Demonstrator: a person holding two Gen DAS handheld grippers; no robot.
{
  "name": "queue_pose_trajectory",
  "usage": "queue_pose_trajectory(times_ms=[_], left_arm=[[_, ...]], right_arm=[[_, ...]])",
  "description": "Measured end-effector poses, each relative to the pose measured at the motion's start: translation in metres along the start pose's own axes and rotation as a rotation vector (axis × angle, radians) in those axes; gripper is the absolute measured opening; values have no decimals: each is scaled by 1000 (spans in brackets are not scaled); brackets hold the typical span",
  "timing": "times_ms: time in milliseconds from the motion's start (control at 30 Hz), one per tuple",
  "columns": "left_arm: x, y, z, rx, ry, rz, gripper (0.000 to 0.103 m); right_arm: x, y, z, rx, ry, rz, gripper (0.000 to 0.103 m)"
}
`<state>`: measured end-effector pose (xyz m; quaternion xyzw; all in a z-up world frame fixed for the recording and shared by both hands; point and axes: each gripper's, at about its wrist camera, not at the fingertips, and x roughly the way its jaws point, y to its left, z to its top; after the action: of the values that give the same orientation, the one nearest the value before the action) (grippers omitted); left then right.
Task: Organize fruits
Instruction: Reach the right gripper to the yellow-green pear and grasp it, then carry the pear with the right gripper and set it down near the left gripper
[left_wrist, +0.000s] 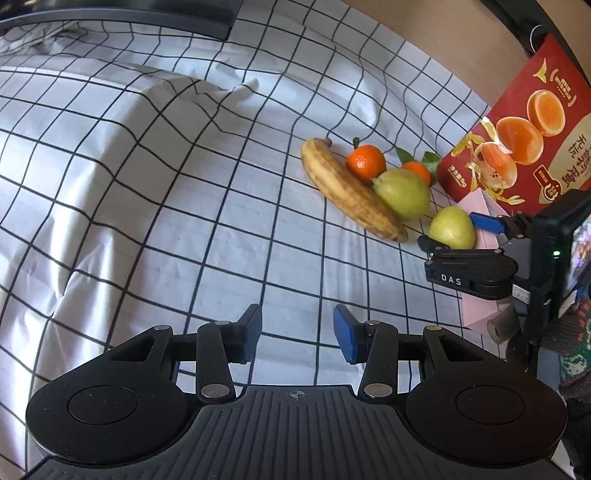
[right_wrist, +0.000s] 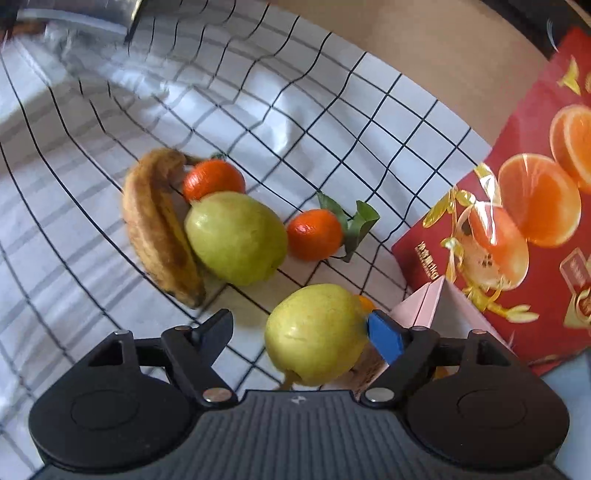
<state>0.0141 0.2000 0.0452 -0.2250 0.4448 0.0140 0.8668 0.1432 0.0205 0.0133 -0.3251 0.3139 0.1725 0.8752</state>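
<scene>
Home setting, table under a creased white grid-checked cloth (left_wrist: 184, 221), loose fruit beside a red printed gift box (left_wrist: 517, 147) at right, tan wall (left_wrist: 424, 37) behind

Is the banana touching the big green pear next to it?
Touching. In the right wrist view the banana lies pressed along the pear, no cloth showing between them.

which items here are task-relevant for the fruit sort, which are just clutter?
Task things:
- banana
- far pear
- near pear, between the open right claw's fingers
- two tangerines
- left claw, open, holding nothing

Just lying about:
- red gift box
- pink box
- checked cloth
</scene>
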Motion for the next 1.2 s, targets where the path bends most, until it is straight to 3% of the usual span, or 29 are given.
queue_pose_trajectory(times_ms=[67, 433, 667, 833, 1200], left_arm=[[-1, 1, -1, 0, -3, -4, 47], [-4, -12, -2, 47, -12, -30, 47], [-5, -29, -5, 91, -19, -55, 47], [-4, -36, -6, 108, -20, -61, 47], [-8, -37, -13, 106, -20, -35, 47]], right_arm=[[0, 3, 1, -42, 4, -53, 62], [-60, -7, -7, 78, 12, 258, 61], [-92, -1, -32, 143, 126, 492, 61], [-90, 3, -39, 170, 137, 510, 61], [-67, -13, -35, 283, 62, 590, 62]])
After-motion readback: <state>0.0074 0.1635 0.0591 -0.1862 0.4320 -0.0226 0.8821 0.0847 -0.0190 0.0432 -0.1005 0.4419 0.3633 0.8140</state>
